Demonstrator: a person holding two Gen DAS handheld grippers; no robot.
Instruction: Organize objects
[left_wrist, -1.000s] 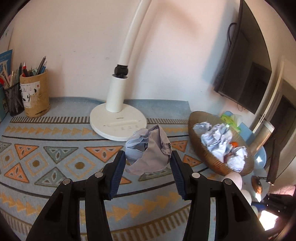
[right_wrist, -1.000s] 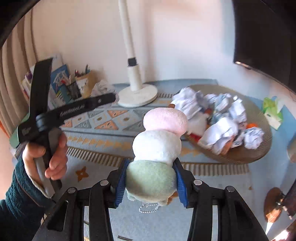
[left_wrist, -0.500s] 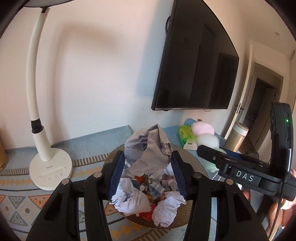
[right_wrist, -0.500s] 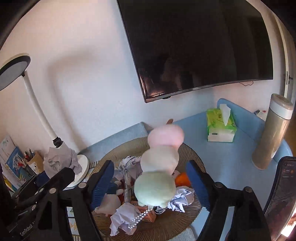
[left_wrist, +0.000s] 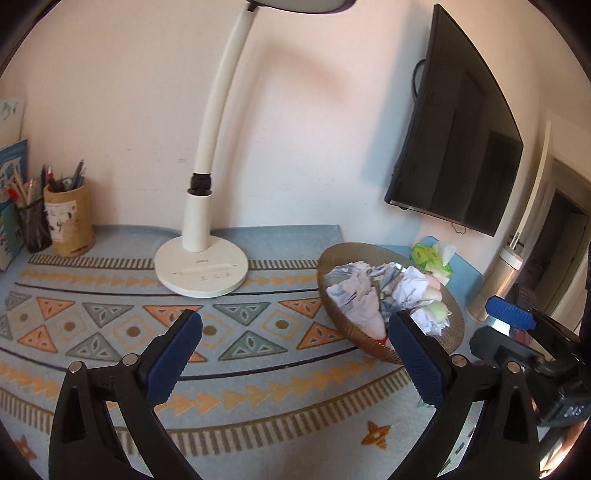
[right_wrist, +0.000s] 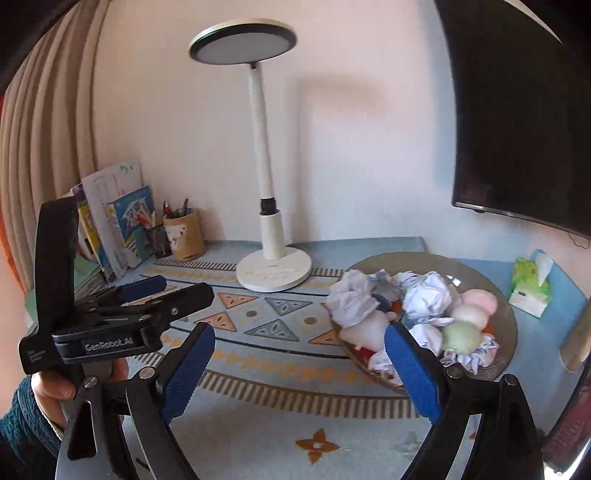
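- My left claw (left_wrist: 295, 354) is released, blue pads spread wide with nothing between them, over the patterned mat (left_wrist: 147, 317) on the tabletop.
- My right claw (right_wrist: 299, 369) is likewise spread and empty, with the left one visible at its near left.
- The crumpled paper balls (right_wrist: 424, 295) and the three-ball plush (right_wrist: 465, 321) lie heaped in the woven basket (right_wrist: 506, 332) on the right side of the tabletop.
- From the left claw the basket (left_wrist: 328, 266) lies to the right and farther off, its near rim just beyond the right pad; from the right claw the pile sits just past the right pad.
- Risk, as I judge it: the heap looks loose and high, so a pad sweeping past could clip the rim and tip paper out.
- The two claws are close together; crossing paths could knock them.
- The lamp (left_wrist: 201, 273) stands at the far centre, clear unless I swing left carelessly.
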